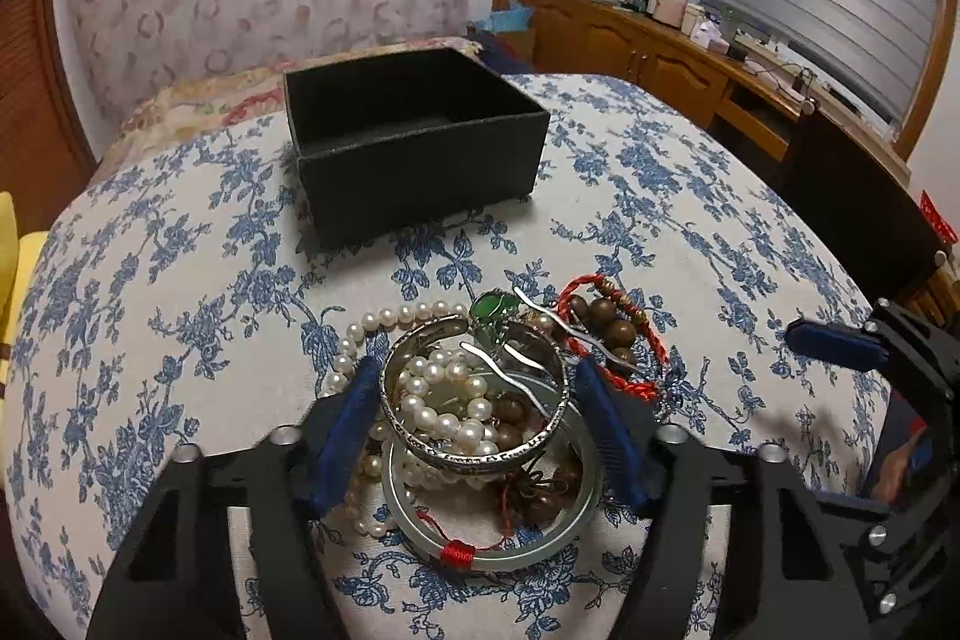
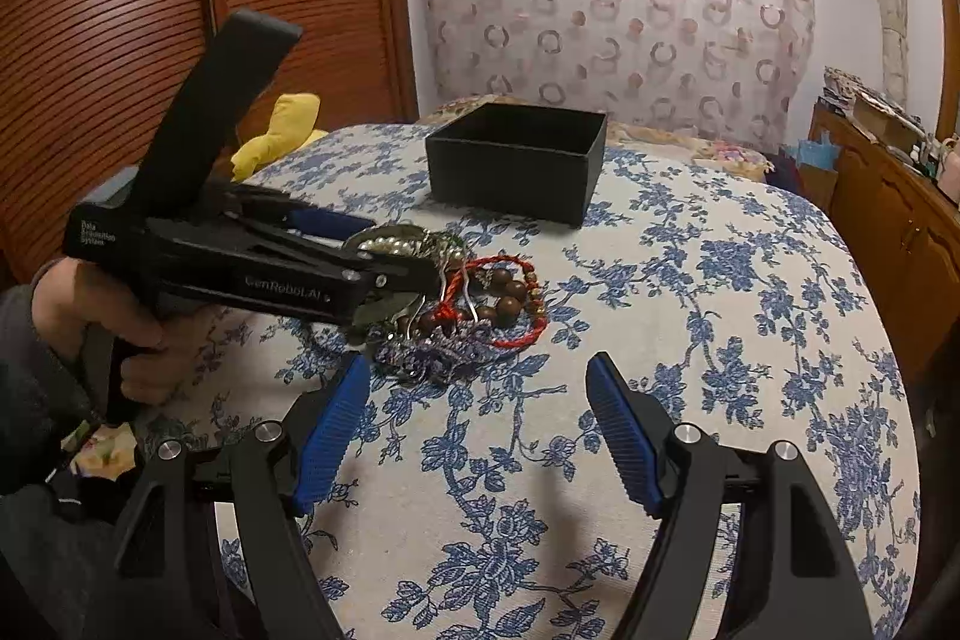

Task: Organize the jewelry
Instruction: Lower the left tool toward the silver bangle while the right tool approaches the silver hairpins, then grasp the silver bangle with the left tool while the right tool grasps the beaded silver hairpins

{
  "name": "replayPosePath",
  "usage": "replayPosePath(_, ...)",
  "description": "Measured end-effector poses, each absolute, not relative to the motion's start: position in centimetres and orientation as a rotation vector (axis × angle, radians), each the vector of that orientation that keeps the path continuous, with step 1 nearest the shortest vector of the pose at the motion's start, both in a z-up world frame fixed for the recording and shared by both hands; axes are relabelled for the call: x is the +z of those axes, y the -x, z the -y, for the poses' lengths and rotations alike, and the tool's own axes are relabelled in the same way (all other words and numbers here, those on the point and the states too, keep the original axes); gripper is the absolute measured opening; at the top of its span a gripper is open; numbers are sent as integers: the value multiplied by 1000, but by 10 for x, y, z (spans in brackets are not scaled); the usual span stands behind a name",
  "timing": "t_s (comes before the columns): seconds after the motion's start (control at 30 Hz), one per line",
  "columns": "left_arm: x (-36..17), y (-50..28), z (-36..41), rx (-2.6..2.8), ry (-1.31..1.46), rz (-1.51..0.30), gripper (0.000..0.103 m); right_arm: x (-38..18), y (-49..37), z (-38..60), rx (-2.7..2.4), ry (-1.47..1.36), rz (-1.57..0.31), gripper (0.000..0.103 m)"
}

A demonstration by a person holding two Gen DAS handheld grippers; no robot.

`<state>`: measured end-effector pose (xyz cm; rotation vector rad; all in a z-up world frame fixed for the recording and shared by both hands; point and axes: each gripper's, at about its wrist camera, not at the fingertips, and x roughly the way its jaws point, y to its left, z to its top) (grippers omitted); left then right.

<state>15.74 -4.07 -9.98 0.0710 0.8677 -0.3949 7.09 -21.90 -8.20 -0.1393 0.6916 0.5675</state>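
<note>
A pile of jewelry lies on the floral cloth: an engraved silver bangle, a pearl strand, a pale jade bangle, a wavy silver hairpin, a green stone piece, brown wooden beads and a red braided cord. My left gripper is open, its blue fingers on either side of the silver bangle, not pressing it. An open black box stands behind the pile. In the right wrist view my right gripper is open and empty, just short of the pile, with the box beyond.
The floral tablecloth covers a rounded table. A wooden sideboard with clutter is at the far right, a dark chair back at the table's right edge. A ribbed wooden door and a yellow cloth are at left.
</note>
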Motion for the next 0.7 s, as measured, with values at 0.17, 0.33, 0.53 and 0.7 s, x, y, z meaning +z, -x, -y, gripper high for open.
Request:
replayPosePath(0.17,-94,-152,28,-393,-36,-843,58,-85,-77,205,600,194,-703,77)
replayPosePath(0.33,-83,-145,11,-363,6,-793,58,-82,-91,192,640,220,-720,77)
replayPosePath(0.53,-77,-140,-6,-343,28,-772,58,-87,-102,174,683,286,-761,77)
replayPosePath(0.7,-79,-133,-14,-341,54,-761,58,-97,-107,164,683,340,-802,77)
